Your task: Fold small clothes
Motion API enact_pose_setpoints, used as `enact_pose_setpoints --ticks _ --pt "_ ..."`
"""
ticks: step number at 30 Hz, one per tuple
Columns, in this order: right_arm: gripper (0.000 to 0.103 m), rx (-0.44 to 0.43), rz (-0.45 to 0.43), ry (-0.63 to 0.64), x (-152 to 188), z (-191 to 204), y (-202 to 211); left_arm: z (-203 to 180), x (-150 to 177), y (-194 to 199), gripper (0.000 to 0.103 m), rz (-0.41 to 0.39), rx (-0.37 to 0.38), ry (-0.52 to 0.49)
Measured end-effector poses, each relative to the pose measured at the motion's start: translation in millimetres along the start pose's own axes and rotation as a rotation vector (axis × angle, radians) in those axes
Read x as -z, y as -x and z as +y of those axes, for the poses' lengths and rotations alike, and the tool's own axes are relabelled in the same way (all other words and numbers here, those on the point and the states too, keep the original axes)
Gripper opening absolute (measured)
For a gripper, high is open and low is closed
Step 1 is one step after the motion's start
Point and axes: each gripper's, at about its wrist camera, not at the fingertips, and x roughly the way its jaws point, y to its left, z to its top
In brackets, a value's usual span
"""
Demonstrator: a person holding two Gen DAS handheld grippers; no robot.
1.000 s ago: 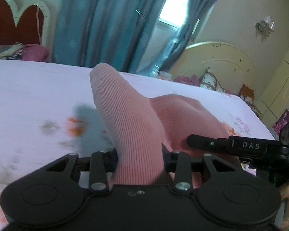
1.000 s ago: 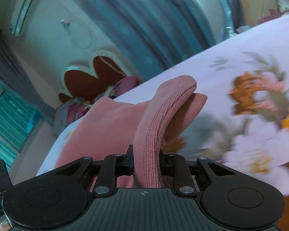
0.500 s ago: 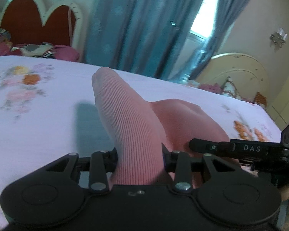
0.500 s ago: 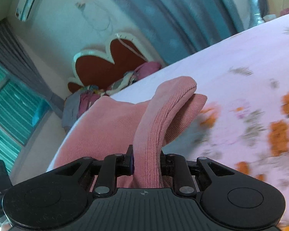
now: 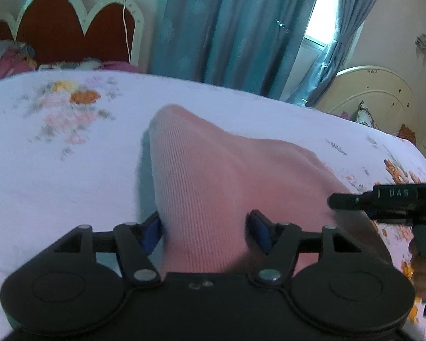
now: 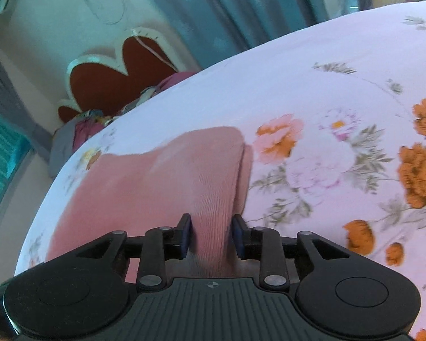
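Letting go on a floral bedsheet, the left gripper and the right gripper spread their jaws, the pads drawing clear of a pink ribbed garment that lies between them at lower centre of both views. The knit looks soft, light and limp, likely to slump unless pinched at a doubled hem corner.

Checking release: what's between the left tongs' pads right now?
The pink knit garment lies between the left tongs, whose jaws are opening; the left wrist view shows a gap at the right pad. It rests on the floral bedsheet.
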Motion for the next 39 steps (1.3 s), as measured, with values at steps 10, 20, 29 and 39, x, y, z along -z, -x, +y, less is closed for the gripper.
enact_pose_setpoints --ticks 10,20,29,39 --pt "0.029 0.085 -0.102 0.239 -6 58 -8 -10 -27 -7 0.051 -0.076 0.02 -0.041" --pt "0.029 0.23 -0.037 0.285 3 54 -64 -3 -29 -47 0.052 -0.029 -0.034 -0.001" --pt "0.029 0.178 -0.068 0.323 14 76 -9 -15 -29 -16 0.054 0.003 -0.051 -0.027" --pt "0.029 0.251 -0.036 0.406 83 74 34 -30 13 34 0.066 0.016 -0.107 -0.109"
